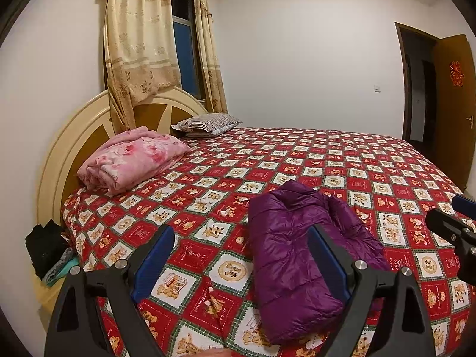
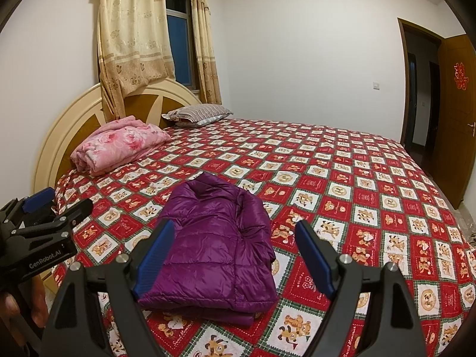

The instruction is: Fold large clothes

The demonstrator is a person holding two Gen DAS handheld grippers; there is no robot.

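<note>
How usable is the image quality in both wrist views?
Left wrist view: sharp, evenly lit indoors, strong fisheye bending of the door, dark corners, sheen on the purple jacket. Right wrist view: the same, with soft shadow under the jacket.

We see a pink blanket (image 1: 131,160) folded beside a striped pillow (image 1: 205,123) (both near the headboard (image 1: 62,139)). Curtains (image 1: 139,44) hang behind; a wooden door (image 1: 455,110) stands open.

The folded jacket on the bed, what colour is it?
Purple, with a shiny quilted surface: the jacket shows best in the right wrist view.
</note>
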